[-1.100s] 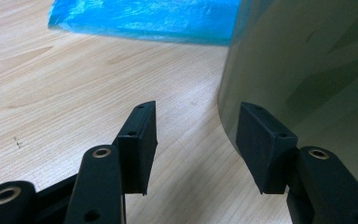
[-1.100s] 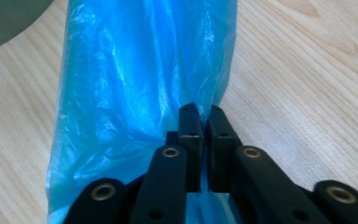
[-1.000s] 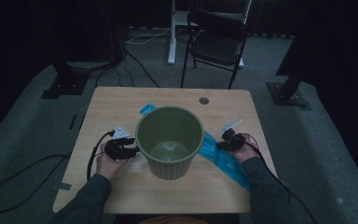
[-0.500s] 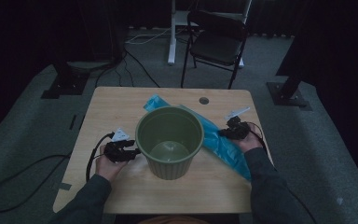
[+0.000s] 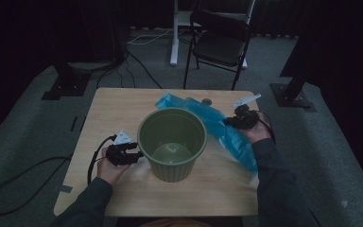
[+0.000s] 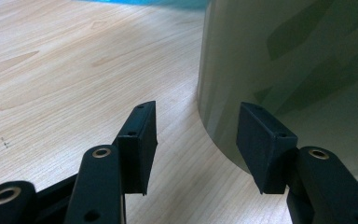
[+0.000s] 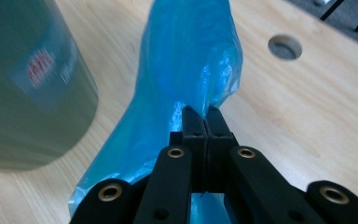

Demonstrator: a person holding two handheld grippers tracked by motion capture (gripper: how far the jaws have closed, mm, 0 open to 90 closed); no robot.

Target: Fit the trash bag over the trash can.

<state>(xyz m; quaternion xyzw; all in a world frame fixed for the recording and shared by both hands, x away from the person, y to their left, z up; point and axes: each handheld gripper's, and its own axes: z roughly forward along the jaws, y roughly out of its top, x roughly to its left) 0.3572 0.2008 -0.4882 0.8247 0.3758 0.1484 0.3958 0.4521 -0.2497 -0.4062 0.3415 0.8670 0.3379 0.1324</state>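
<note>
An olive-green bin [image 5: 172, 144] stands upright in the middle of the wooden table [image 5: 113, 113], empty inside. A blue plastic bag [image 5: 222, 130] lies stretched behind and to the right of it. My right gripper [image 5: 228, 122] is shut on a fold of the blue bag [image 7: 186, 60], lifted just above the table, with the bin wall [image 7: 28, 84] to its left. My left gripper [image 5: 139, 154] rests low at the bin's left side, open; one of its fingers [image 6: 261, 147] lies close against the bin wall [image 6: 298, 70], the other is over bare wood.
A round cable hole [image 5: 207, 101] sits near the table's far edge, right of the bag [image 7: 285, 46]. A black folding chair [image 5: 220, 45] and a white post stand beyond the table. Cables trail on the grey floor at the left.
My right gripper has moved away from me and up with the blue bag, dragging the bag farther across the back of the table. The left gripper has hardly shifted.
</note>
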